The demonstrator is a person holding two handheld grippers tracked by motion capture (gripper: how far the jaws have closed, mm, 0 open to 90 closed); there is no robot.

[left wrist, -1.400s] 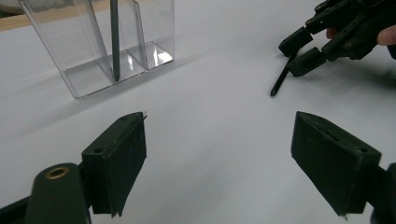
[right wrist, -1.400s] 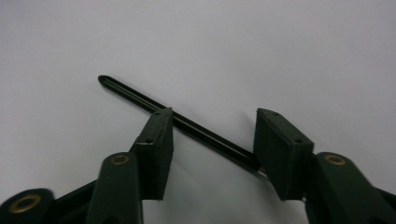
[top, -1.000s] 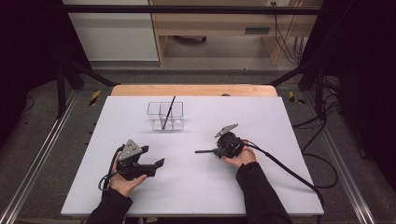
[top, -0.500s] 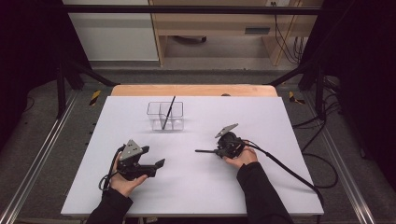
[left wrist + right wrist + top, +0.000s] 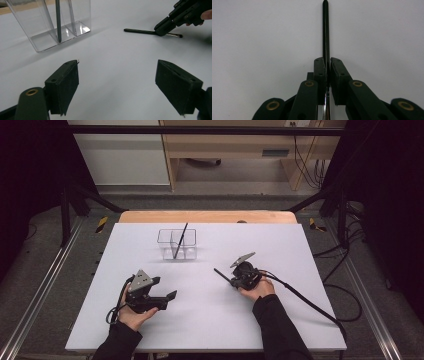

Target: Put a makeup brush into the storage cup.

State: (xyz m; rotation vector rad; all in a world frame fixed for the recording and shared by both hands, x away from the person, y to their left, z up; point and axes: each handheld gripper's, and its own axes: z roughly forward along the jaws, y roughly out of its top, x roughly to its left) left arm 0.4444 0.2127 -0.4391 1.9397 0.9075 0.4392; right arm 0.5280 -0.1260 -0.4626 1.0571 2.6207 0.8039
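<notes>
Dark room around, metal rails either side, shelving at the back. White counter (image 5: 300,320) across the middle, wooden strip along its far edge. Clear divided holder (image 5: 178,243) toward the far left of centre, one dark pen (image 5: 179,240) already leaning inside a compartment. Left gripper (image 5: 167,298) low on the near left, resting in the hand, fingers (image 5: 65,87) spread wide, nothing between them. Right gripper (image 5: 231,281) right of centre, just closed down: fingers (image 5: 320,75) clenched on a second black pen (image 5: 325,32), lying flat on the counter and pointing away toward the left, well apart from the holder.

Likely step: lift of that pen for the holder. Grip set well back on a thin, smooth, round barrel, most of the length sticking out ahead. Risks, as a judgement: pivoting or slipping between the pads on lift, tip dragging on the counter, tip catching the rim or the divider at insertion, light holder tipping or sliding, leaning pen knocked askew.
</notes>
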